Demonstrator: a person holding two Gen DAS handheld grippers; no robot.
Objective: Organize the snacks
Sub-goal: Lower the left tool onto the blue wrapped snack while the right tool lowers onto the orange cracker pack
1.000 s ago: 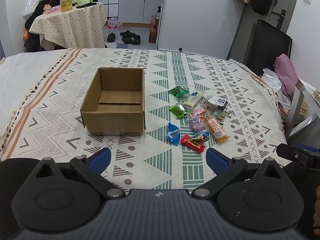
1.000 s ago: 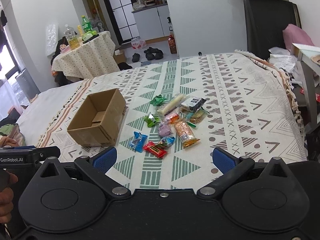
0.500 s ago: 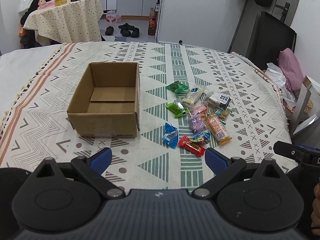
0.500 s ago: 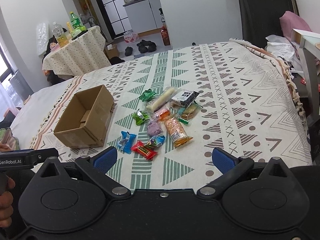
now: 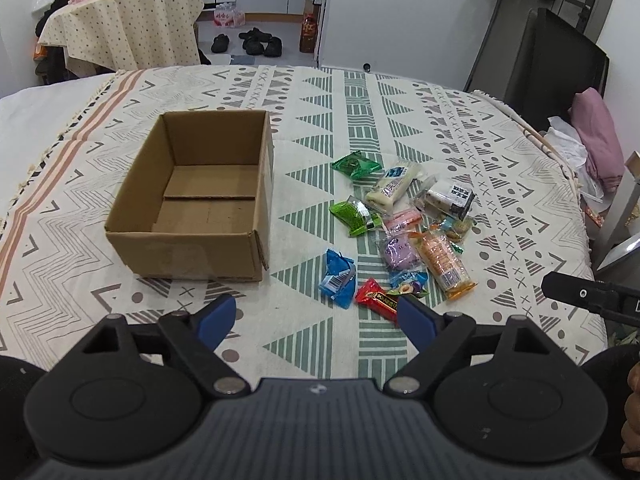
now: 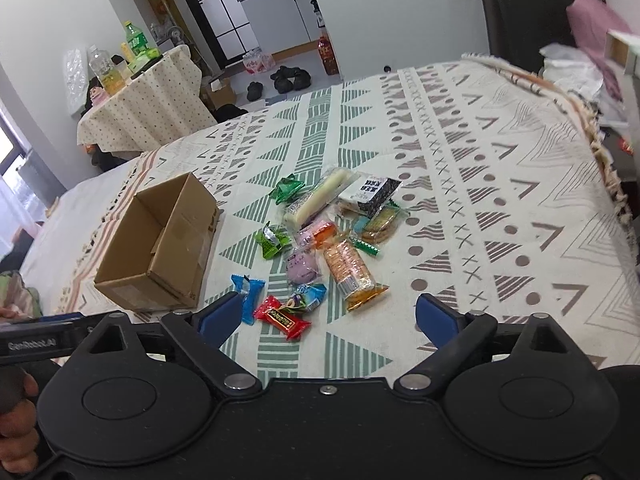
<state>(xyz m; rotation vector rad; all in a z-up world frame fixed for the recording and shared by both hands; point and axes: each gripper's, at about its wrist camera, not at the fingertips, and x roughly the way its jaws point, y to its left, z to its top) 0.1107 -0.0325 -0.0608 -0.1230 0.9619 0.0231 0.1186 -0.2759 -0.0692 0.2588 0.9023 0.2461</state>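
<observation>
An open, empty cardboard box [image 5: 200,196] [image 6: 160,248] sits on the patterned bedspread. To its right lies a pile of several wrapped snacks: a red candy [image 5: 376,298] [image 6: 282,316], a blue packet [image 5: 338,278] [image 6: 248,294], an orange cracker pack [image 5: 442,264] [image 6: 352,270], green packets [image 5: 354,216], a white bar [image 5: 394,186] and a black-and-white pack [image 5: 450,196]. My left gripper [image 5: 316,316] is open and empty, just short of the red candy. My right gripper [image 6: 328,318] is open and empty, near the red candy and blue packet.
The bedspread [image 5: 360,96] covers a wide bed; its right edge drops off beside a black chair [image 5: 552,56] and pink clothes [image 5: 600,136]. A cloth-covered round table [image 5: 120,16] with bottles stands at the far left. Shoes [image 5: 256,42] lie on the floor beyond.
Both grippers have moved forward and lower toward the snack pile; the box and snacks look larger. Nothing has been picked up, and both grippers stayed open.
</observation>
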